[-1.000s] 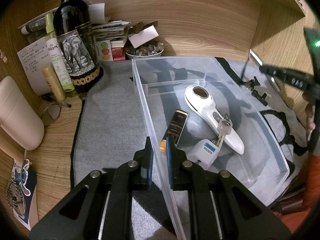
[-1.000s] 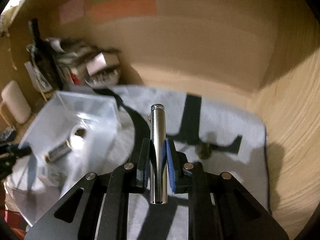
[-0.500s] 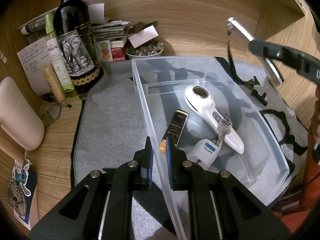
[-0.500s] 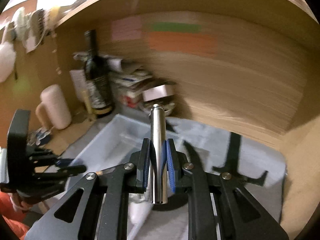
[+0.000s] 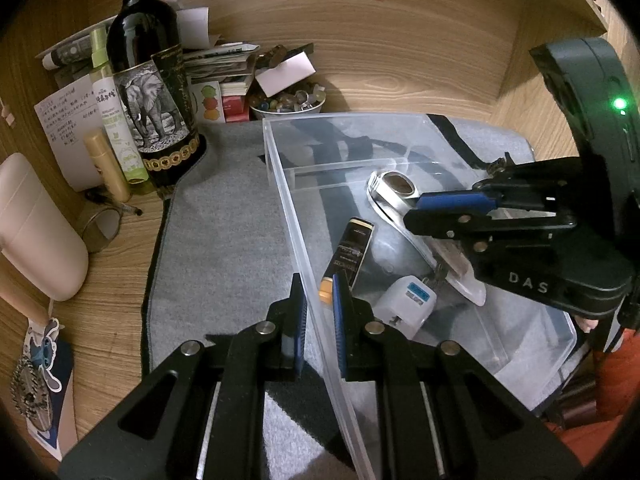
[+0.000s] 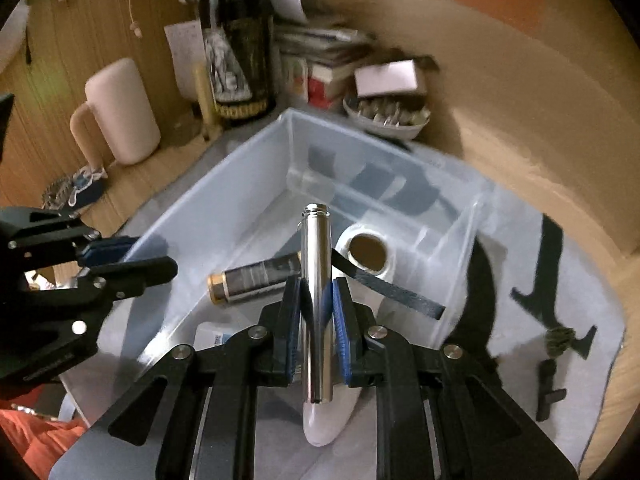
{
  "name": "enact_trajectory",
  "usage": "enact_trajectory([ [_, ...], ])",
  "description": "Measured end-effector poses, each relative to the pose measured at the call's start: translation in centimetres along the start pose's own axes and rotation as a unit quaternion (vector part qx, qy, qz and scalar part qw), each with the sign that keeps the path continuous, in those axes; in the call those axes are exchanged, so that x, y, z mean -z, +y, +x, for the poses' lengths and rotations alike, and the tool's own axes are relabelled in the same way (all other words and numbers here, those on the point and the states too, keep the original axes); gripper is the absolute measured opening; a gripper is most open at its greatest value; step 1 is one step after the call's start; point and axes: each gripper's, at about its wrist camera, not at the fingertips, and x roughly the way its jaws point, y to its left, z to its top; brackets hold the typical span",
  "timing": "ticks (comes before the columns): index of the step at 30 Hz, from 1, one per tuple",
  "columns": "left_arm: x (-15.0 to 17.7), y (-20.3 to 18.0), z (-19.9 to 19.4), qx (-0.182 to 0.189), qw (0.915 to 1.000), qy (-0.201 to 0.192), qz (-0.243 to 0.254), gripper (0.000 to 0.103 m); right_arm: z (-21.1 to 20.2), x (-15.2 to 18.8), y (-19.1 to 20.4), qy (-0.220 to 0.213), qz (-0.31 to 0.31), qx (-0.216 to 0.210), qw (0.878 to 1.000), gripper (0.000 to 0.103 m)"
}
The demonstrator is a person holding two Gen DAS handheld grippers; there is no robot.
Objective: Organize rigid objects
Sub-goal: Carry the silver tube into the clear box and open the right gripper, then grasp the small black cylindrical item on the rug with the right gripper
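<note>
A clear plastic bin (image 5: 276, 168) stands on a grey mat. In it lie a white handheld device with a round dark window (image 5: 394, 188), a black and gold stick (image 5: 352, 248) and a white plug adapter (image 5: 408, 304). My left gripper (image 5: 318, 308) straddles the bin's near left wall, shut with the wall between its pads. My right gripper (image 6: 316, 300) is shut on a shiny metal tube (image 6: 316, 264) that points forward. It hovers over the bin (image 6: 248, 176), above the white device (image 6: 366, 250). In the left wrist view the right gripper (image 5: 424, 212) reaches in from the right.
A dark wine bottle (image 5: 148, 92), a pale pink container (image 5: 36, 232) and a bowl of trinkets (image 5: 286, 102) crowd the back left corner. Small black pieces (image 6: 552, 376) lie on the grey mat (image 5: 224, 220) right of the bin. Wooden walls close in behind and right.
My right gripper has swung left and down with the metal tube, from over the mat to over the bin. The left gripper and the bin's contents have kept still.
</note>
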Motion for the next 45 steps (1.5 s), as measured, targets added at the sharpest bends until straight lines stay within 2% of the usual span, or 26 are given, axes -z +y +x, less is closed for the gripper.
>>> enact_trajectory([
  [7, 0.0, 0.1, 0.0, 0.001, 1.0, 0.0, -0.001, 0.013, -0.8, -0.2, -0.3, -0.004, 0.004, -0.001, 1.0, 0.016],
  [10, 0.1, 0.1, -0.1, 0.001, 1.0, -0.001, 0.0, 0.013, -1.6, -0.2, -0.6, -0.016, 0.008, 0.005, 1.0, 0.022],
  [13, 0.1, 0.1, -0.1, 0.001, 1.0, -0.001, -0.001, 0.013, -2.8, -0.2, -1.0, -0.036, 0.016, 0.014, 0.999, 0.031],
  [15, 0.1, 0.1, -0.1, 0.001, 1.0, -0.001, -0.001, 0.013, -4.1, -0.2, -1.6, -0.059, 0.026, 0.022, 0.998, 0.046],
  [18, 0.1, 0.1, -0.1, 0.002, 1.0, 0.0, -0.001, 0.013, -5.7, 0.0, -2.5, -0.091, 0.039, 0.042, 0.994, 0.058],
  [25, 0.1, 0.2, -0.2, 0.003, 1.0, -0.001, 0.0, 0.013, -8.8, 1.7, -6.3, -0.123, 0.074, 0.12, 0.982, 0.071],
  [30, 0.2, 0.2, -0.3, 0.004, 1.0, -0.001, 0.0, 0.013, -9.4, 3.6, -10.1, -0.103, 0.116, 0.165, 0.974, 0.071],
  [36, 0.3, 0.2, -0.3, 0.005, 1.0, -0.001, -0.001, 0.013, -7.0, 7.2, -14.3, -0.044, 0.182, 0.186, 0.965, 0.071],
  [40, 0.3, 0.2, -0.3, 0.004, 1.0, -0.001, 0.0, 0.013, -5.0, 8.9, -16.1, -0.008, 0.213, 0.178, 0.961, 0.071],
  [45, 0.3, 0.2, -0.4, 0.004, 1.0, -0.001, -0.001, 0.013, -3.7, 9.3, -17.6, 0.008, 0.233, 0.166, 0.958, 0.07],
])
